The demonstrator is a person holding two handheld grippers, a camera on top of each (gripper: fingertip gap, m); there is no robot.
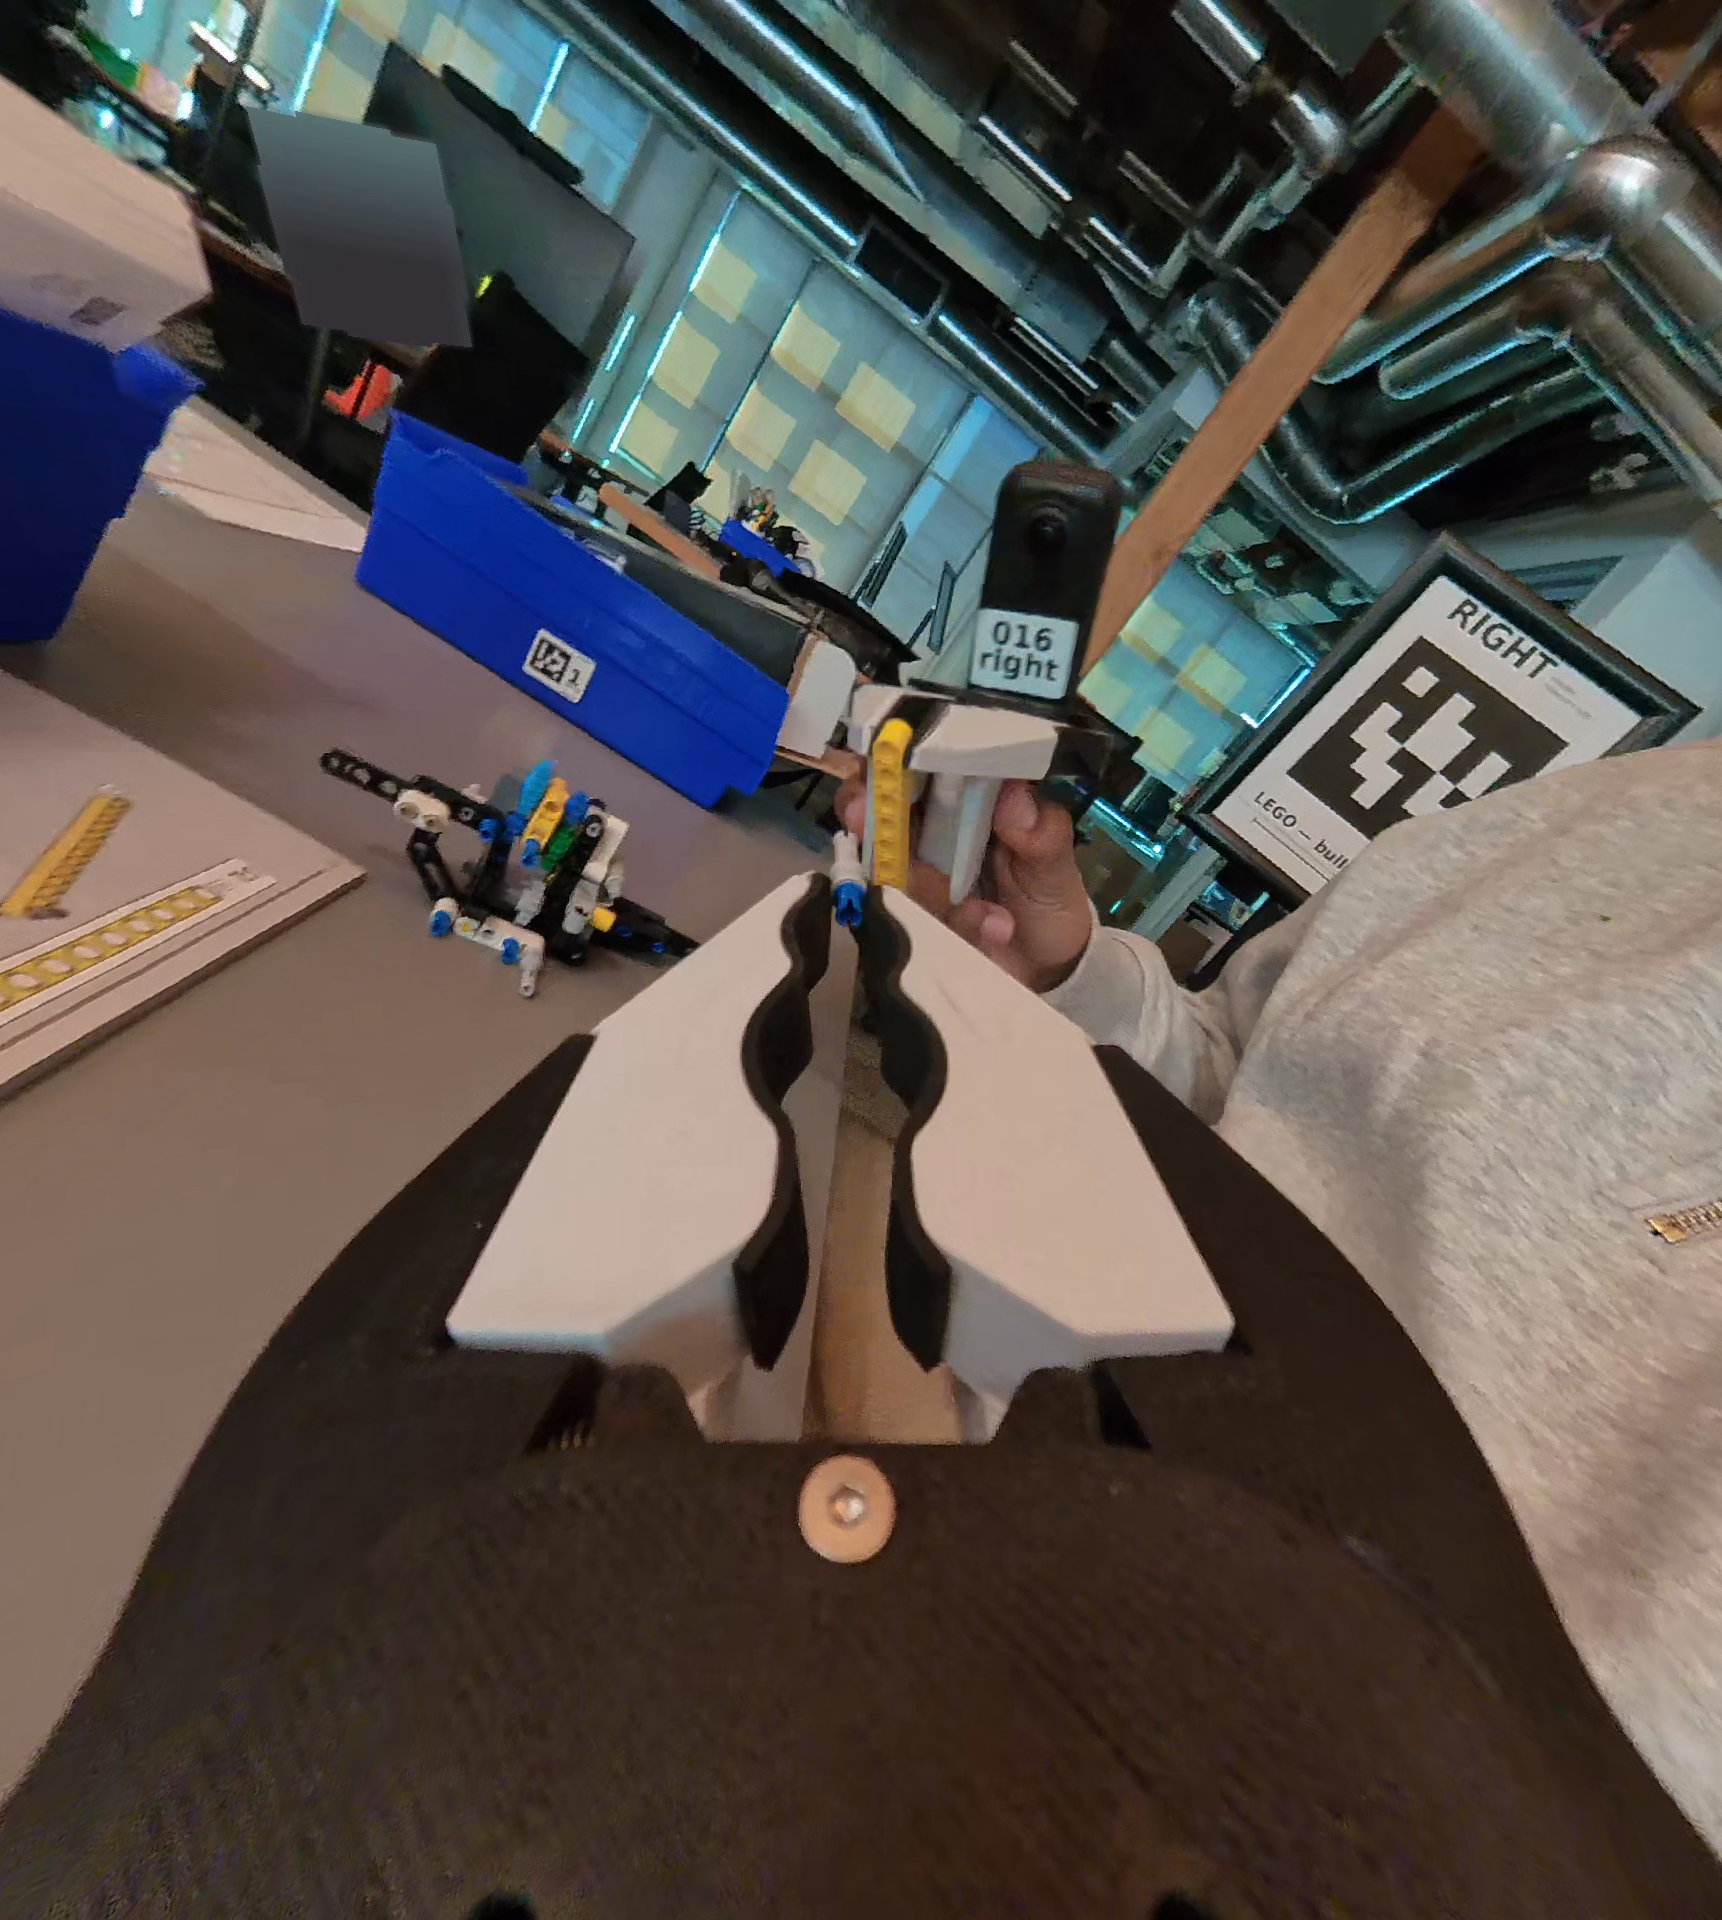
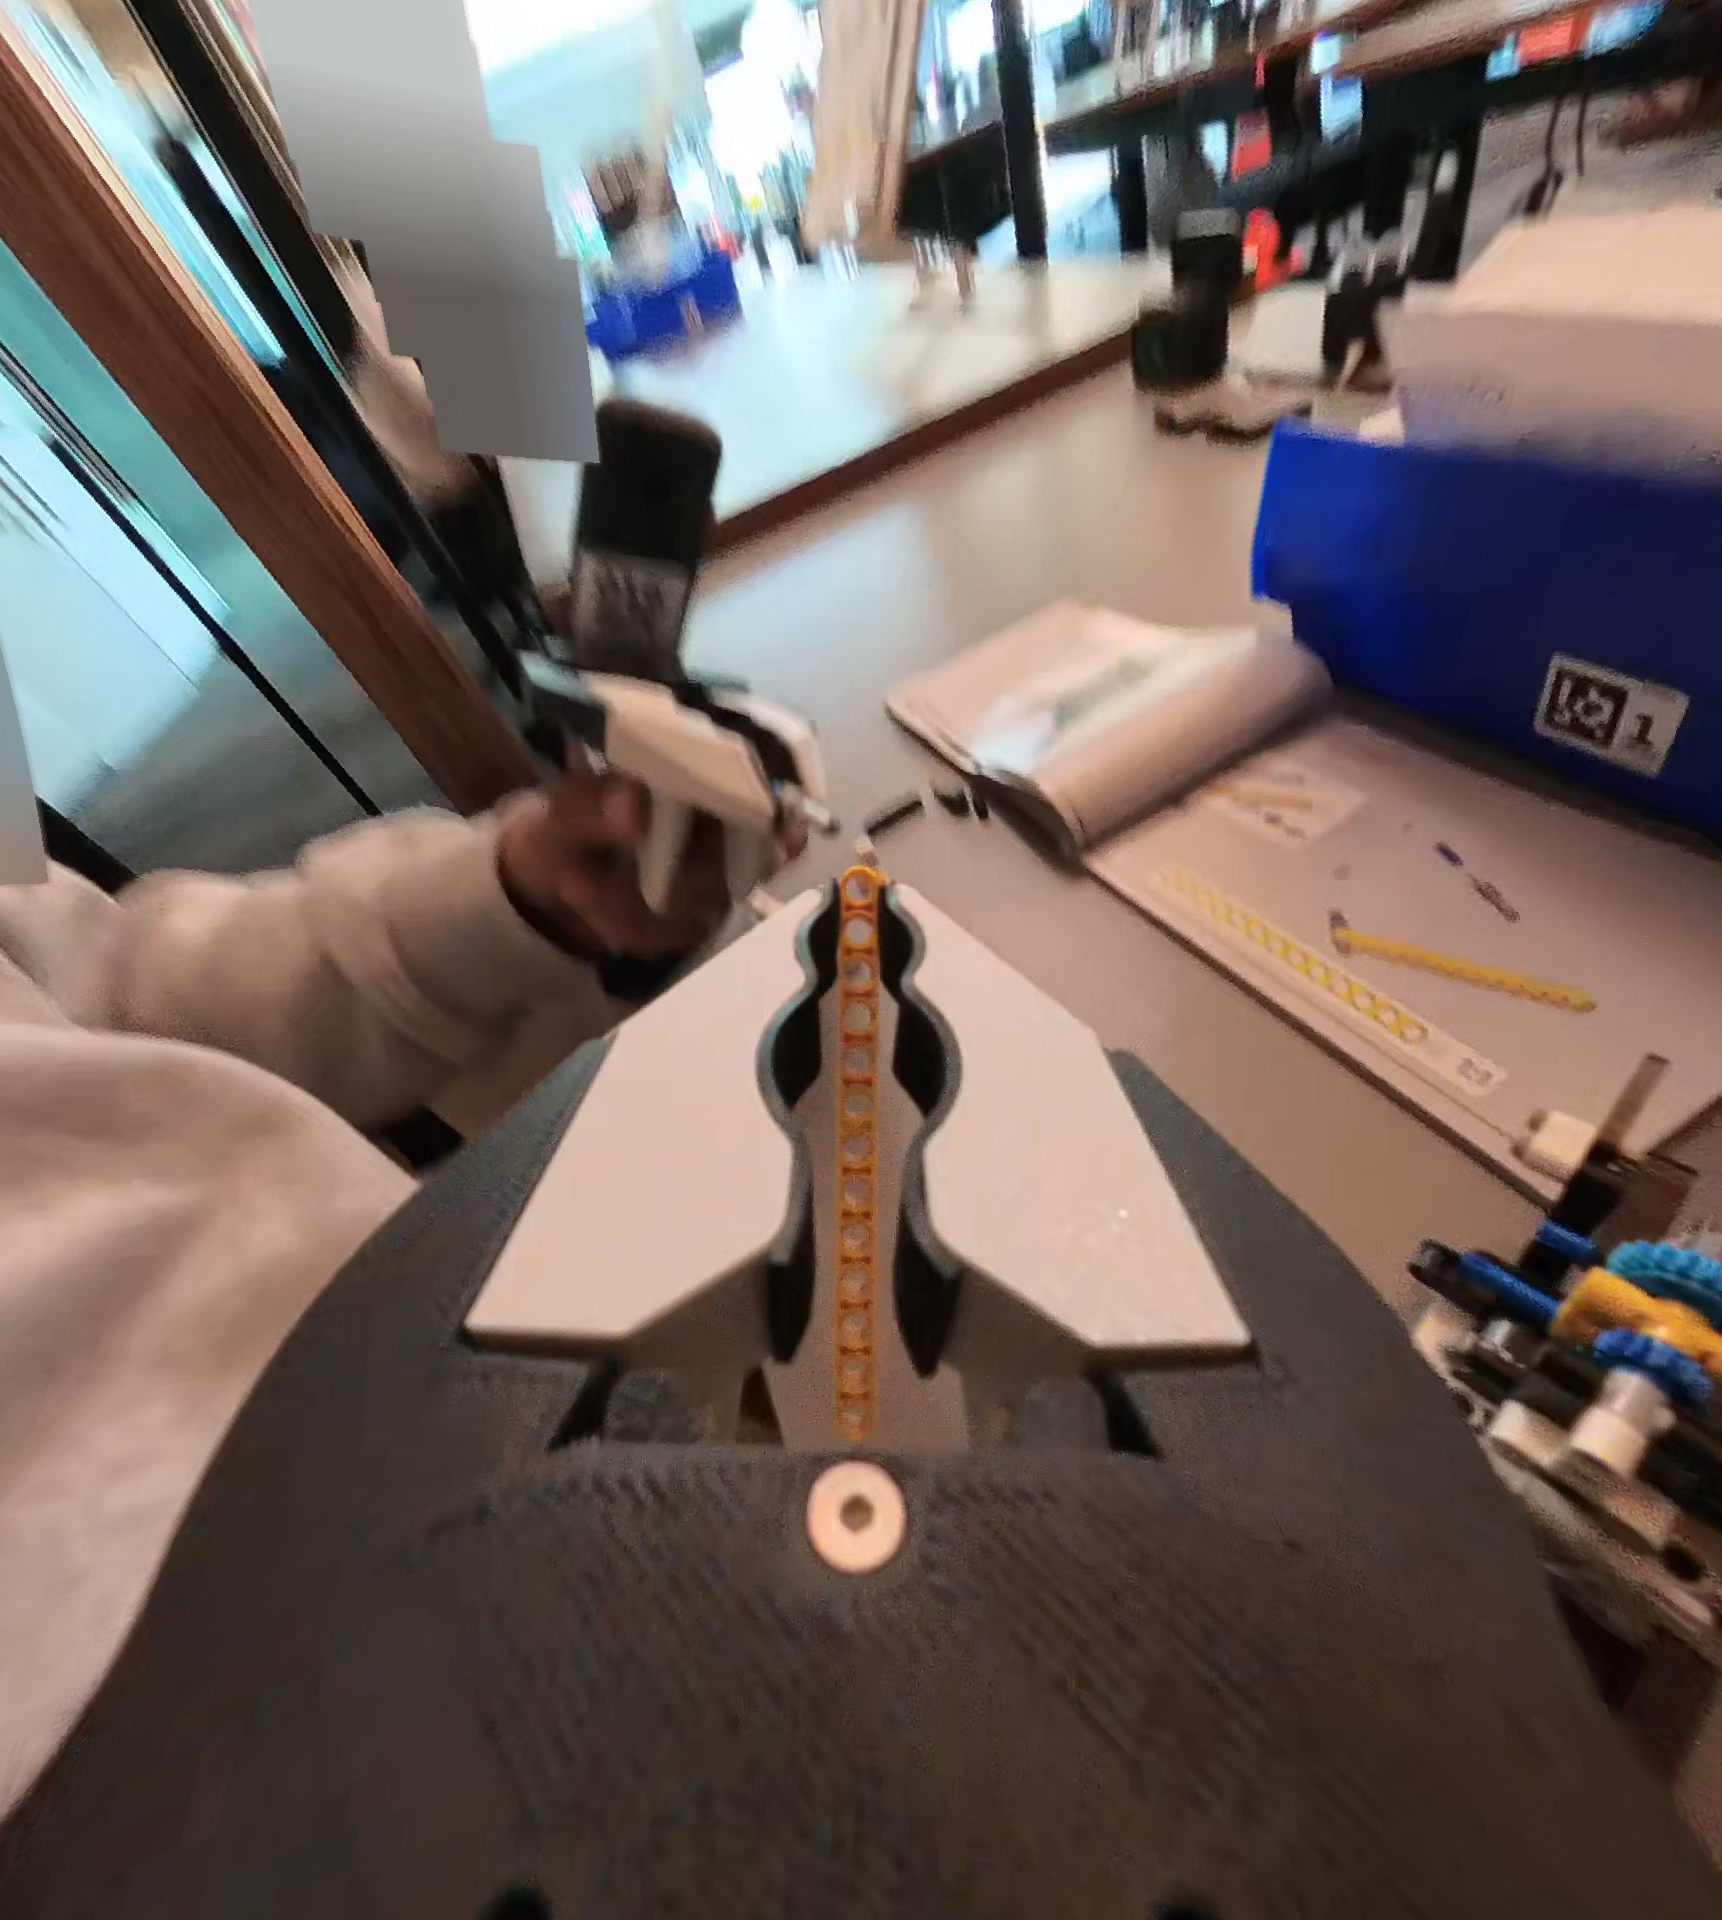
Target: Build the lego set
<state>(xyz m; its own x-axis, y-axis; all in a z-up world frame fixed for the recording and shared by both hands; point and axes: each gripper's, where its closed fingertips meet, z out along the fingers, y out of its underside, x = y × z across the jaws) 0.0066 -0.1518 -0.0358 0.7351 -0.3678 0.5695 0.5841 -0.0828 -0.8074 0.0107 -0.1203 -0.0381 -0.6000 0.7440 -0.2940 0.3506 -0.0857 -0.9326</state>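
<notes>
My left gripper [image 1: 848, 906] is shut on a small blue and white pin [image 1: 843, 883] at its fingertips. My right gripper [image 2: 862, 896] is shut on a long yellow holed beam [image 2: 858, 1143] that lies lengthwise between its fingers. In the left wrist view the right gripper [image 1: 888, 727] holds the yellow beam [image 1: 890, 805] upright in the air, and the pin is right beside the beam's lower end; I cannot tell if they touch. The left gripper [image 2: 813, 814] shows just beyond the beam's tip. The part-built black, white, blue and yellow model [image 1: 524, 862] stands on the grey table.
An open instruction booklet [image 1: 57, 935] lies on the table, also in the right wrist view [image 2: 1356, 935]. Two blue bins [image 1: 566, 634] [image 1: 5, 457] stand behind it. The model [image 2: 1615, 1371] is at the right gripper's lower right. A grey-sleeved arm [image 1: 1459, 1143] fills the right side. One gripper's finger ends stand about 4 centimeters off the other's.
</notes>
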